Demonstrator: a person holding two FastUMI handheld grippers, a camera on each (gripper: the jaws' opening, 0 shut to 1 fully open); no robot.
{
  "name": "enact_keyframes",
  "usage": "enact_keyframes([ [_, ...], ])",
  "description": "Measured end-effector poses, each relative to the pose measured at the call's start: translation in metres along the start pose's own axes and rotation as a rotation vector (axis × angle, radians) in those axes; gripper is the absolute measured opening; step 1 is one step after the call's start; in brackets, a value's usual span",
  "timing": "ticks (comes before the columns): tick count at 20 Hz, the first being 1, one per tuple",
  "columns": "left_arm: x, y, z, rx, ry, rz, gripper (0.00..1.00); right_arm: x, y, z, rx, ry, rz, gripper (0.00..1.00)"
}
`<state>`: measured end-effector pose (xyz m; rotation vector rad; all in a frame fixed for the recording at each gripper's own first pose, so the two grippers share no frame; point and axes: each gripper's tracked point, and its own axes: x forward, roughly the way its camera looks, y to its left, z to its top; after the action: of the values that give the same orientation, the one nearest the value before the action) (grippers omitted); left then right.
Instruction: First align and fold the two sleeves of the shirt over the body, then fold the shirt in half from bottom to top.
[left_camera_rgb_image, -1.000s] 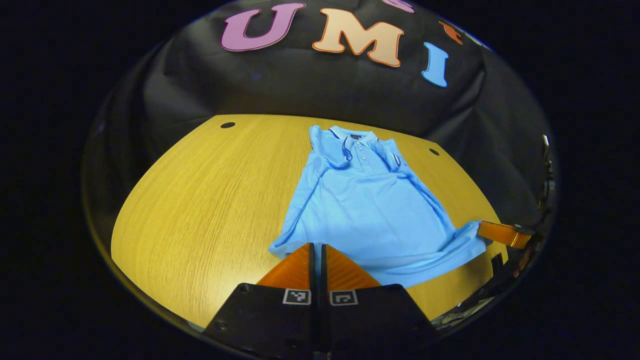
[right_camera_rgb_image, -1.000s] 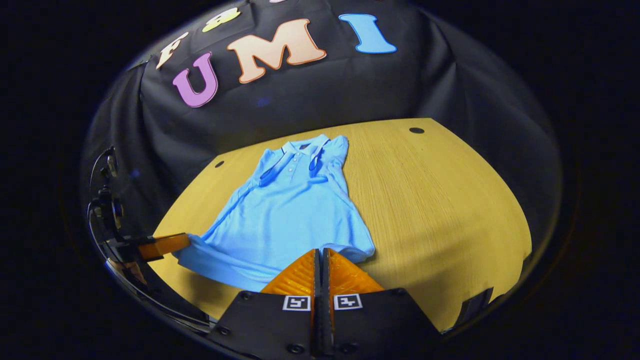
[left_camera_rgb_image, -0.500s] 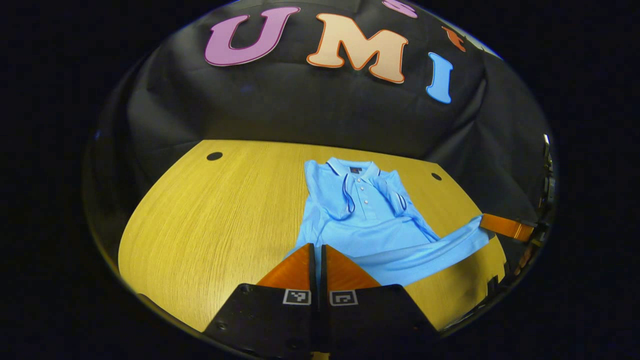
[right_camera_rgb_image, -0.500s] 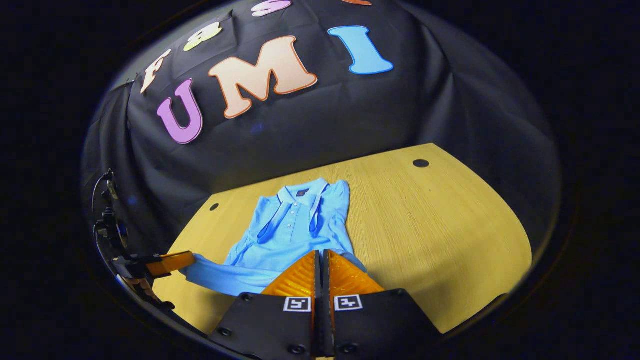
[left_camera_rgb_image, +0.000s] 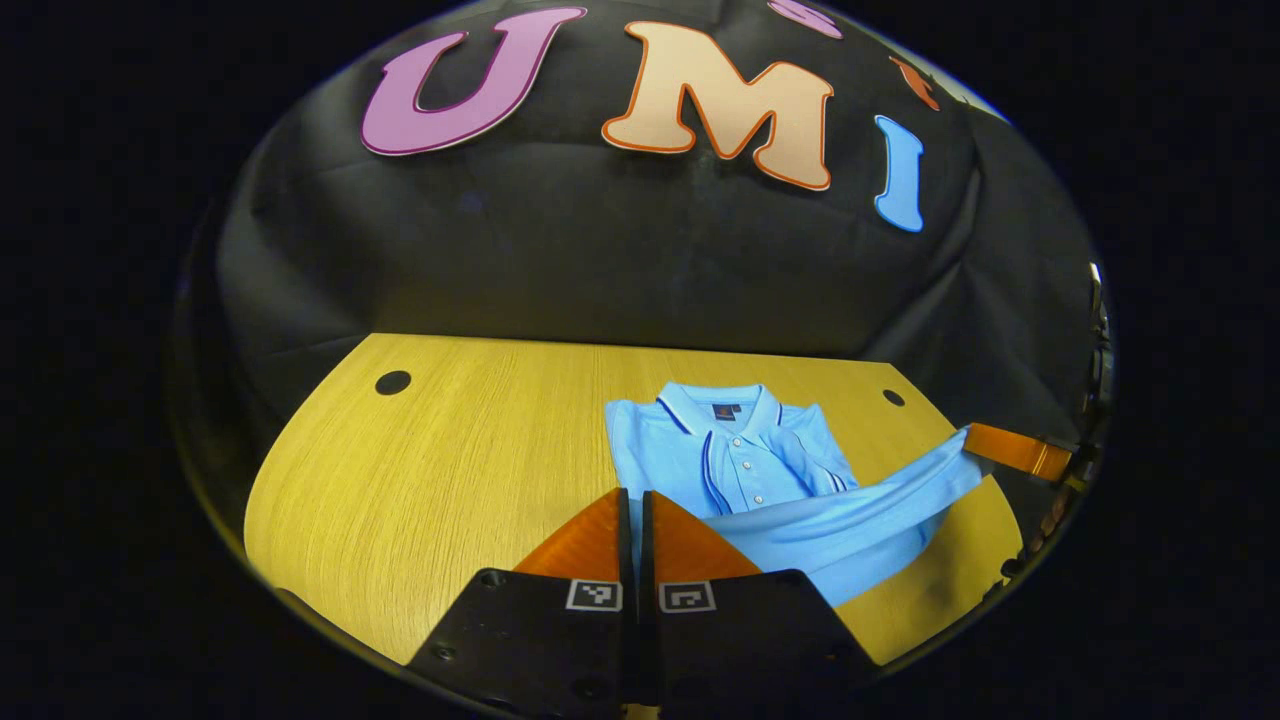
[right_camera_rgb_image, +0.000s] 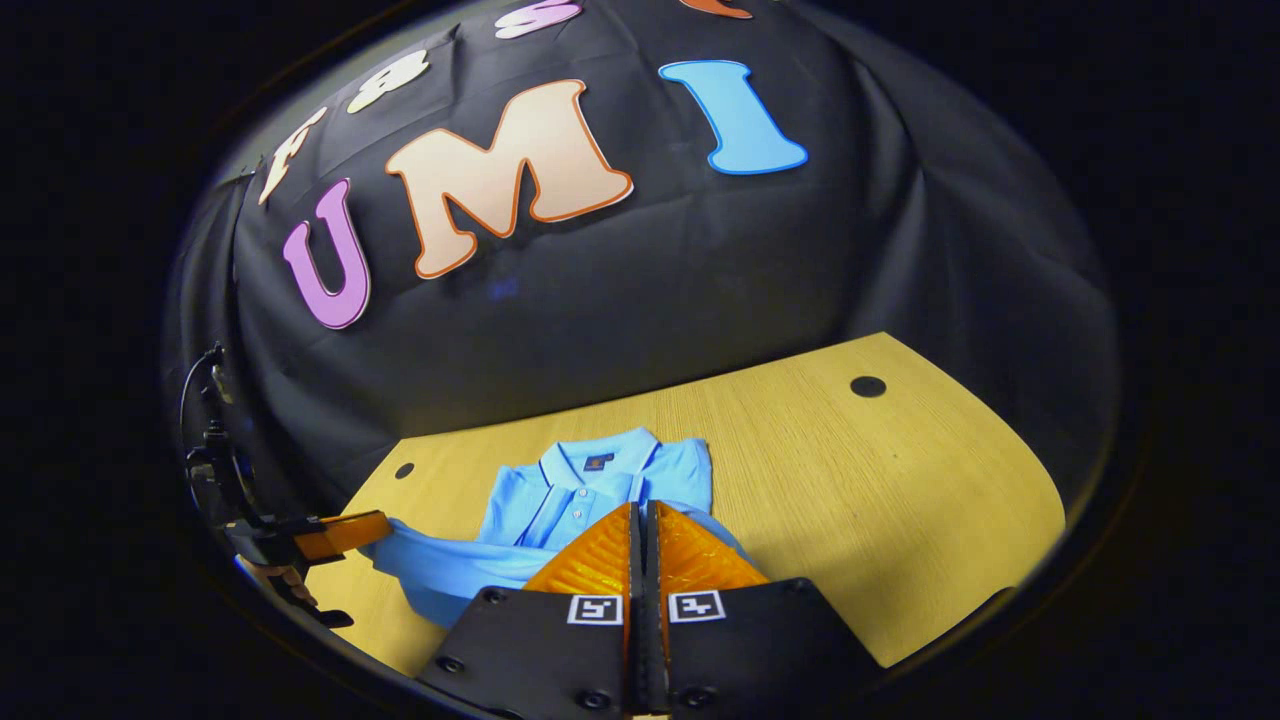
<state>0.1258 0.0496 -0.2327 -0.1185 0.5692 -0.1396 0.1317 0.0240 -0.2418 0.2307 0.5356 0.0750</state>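
Shirt (left_camera_rgb_image: 730, 465), a light blue polo, lies on the yellow wood worktop (left_camera_rgb_image: 450, 450) with its collar toward the booth's dark back wall and both sleeves already turned in over the chest, so by my reading the bottom-to-top fold is the step in hand. The left gripper (left_camera_rgb_image: 633, 530) shows its fingers pressed together with no gap, and blue cloth runs in right at their tips; the right gripper (right_camera_rgb_image: 640, 545) looks the same, fingers closed with hem fabric meeting them. I judge that each has pinched a bottom corner, though the pinch itself is hidden behind the fingers. Between the two, the hem (left_camera_rgb_image: 850, 510) hangs as a raised band, clear of the worktop, stretched across the shirt's width; in the left gripper view it runs off to the right to the other gripper, and in the right gripper view it runs off to the left. What matters for the move is that the collar (right_camera_rgb_image: 590, 465) lies straight ahead of both pairs of fingers, along the shirt's long axis, with the hem band crosswise to it. Neither gripper looks clearly nearer the collar. A level carry forward should lay the hem square near the shoulders; a lag on one side would likely skew the fold.
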Motion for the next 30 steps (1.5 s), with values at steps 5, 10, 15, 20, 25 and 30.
enact_keyframes([
  [5,0.048,0.01,0.028,0.0,-0.026,-0.004,0.0,0.056,-0.002,0.012,-0.006,-0.013,-0.021,0.03],
  [10,0.106,0.02,0.033,0.018,-0.012,0.002,0.0,0.117,-0.02,0.012,0.0,0.006,-0.078,0.02],
  [15,0.148,0.025,0.012,0.04,0.027,0.008,0.0,0.151,-0.029,-0.009,-0.039,0.041,-0.134,0.02],
  [20,0.138,0.016,0.018,0.006,0.002,-0.008,0.57,0.136,-0.029,0.002,-0.086,0.022,-0.144,0.67],
  [25,0.064,-0.001,0.066,0.033,-0.175,0.039,0.96,0.068,-0.006,0.052,-0.203,-0.151,-0.104,0.94],
  [30,-0.037,-0.025,0.099,0.03,-0.326,0.063,0.96,-0.036,0.029,0.085,-0.273,-0.305,-0.032,0.98],
])
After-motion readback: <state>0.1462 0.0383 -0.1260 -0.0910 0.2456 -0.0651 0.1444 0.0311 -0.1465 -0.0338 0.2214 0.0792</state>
